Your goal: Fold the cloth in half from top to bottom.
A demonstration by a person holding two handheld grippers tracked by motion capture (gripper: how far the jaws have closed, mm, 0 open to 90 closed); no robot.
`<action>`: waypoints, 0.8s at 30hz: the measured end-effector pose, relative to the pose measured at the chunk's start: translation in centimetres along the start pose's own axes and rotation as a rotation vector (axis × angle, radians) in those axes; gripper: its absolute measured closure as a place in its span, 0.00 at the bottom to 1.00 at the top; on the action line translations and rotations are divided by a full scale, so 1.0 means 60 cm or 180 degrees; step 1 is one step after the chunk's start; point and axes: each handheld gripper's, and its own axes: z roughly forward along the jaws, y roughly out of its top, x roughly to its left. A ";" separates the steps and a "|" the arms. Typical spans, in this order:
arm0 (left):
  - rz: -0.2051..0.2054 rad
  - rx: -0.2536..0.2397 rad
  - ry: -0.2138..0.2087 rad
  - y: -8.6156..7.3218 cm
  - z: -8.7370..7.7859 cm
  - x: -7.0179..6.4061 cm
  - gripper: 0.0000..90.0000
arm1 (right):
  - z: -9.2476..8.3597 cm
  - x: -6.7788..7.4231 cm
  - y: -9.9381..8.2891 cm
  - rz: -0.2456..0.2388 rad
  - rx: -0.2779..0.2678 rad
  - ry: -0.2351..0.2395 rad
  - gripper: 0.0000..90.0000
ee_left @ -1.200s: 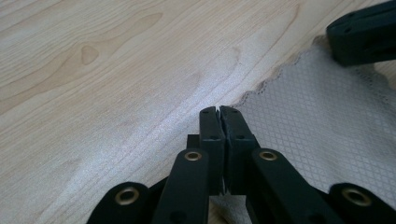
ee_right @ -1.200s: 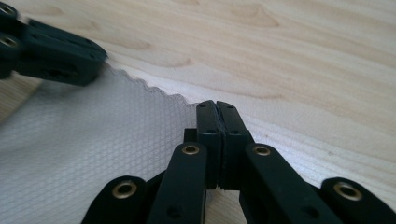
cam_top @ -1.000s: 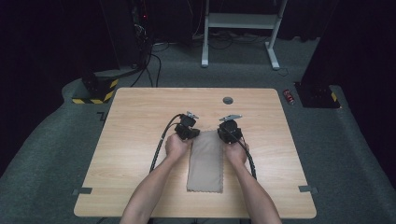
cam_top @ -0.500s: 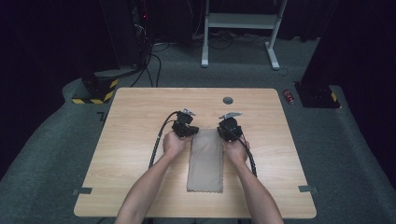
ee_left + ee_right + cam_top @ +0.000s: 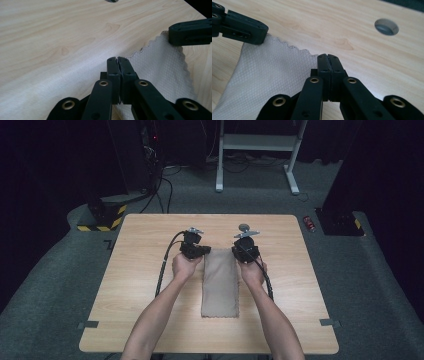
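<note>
Left gripper point(image 5: 200, 251) and right gripper point(image 5: 239, 251), jaws closed, each pinch a far corner of the beige, waffle-textured, scallop-edged cloth point(image 5: 221, 282) on the pale woodgrain table point(image 5: 140, 270).

Both my grippers at the cloth's far corners.

My left gripper point(image 5: 197, 251) grips the far left corner of the beige cloth point(image 5: 220, 287), my right gripper point(image 5: 245, 252) the far right corner. The cloth lies lengthwise between my forearms on the wooden table point(image 5: 135, 280). A grey round insert point(image 5: 244, 227) sits in the table just beyond the right gripper.
</note>
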 end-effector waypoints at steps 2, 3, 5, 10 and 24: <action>0.0044 0.0006 -0.0002 0.000 -0.002 -0.004 0.98 | -0.002 -0.001 -0.001 0.0009 0.0001 0.0024 0.99; 0.0067 0.0020 -0.0012 0.000 -0.003 -0.005 0.98 | -0.002 -0.002 -0.004 0.0030 0.0013 0.0042 0.99; 0.0135 0.0041 -0.0015 -0.003 -0.003 -0.010 0.98 | -0.003 -0.005 -0.012 0.0067 0.0003 0.0083 0.99; 0.0253 0.0089 -0.0041 -0.012 -0.006 -0.017 0.98 | -0.010 -0.006 -0.025 0.0038 -0.0027 0.0171 0.99; 0.0324 0.0226 -0.0137 -0.052 -0.007 -0.029 0.98 | -0.013 0.005 -0.067 -0.0023 0.0048 0.0354 0.99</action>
